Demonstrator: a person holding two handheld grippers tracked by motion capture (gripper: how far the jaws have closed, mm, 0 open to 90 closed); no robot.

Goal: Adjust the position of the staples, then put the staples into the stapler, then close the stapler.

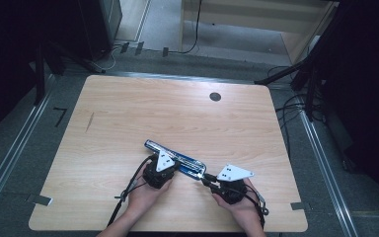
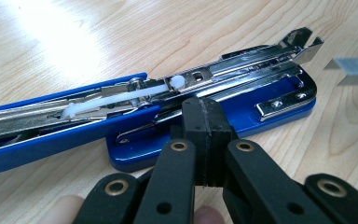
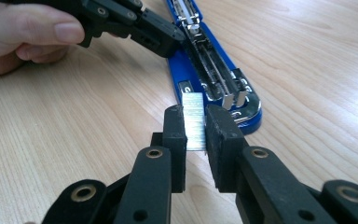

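Stapler (image 1: 175, 158): open, mid-table; stiff, heavy
Left tool (image 2: 205, 140): jaws closed, pressing stapler's base
Right tool (image 3: 196, 128): clamps staples (image 3: 195, 121) by flat sides, near magazine; light, brittle strip; grip gently

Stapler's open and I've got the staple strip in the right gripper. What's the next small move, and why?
Probably ease the right gripper forward and line the staple strip up over the open metal channel of the blue stapler. The strip is clamped between the jaws just short of the channel's end, and the shut left gripper sits against the stapler's side, seemingly steadying it.
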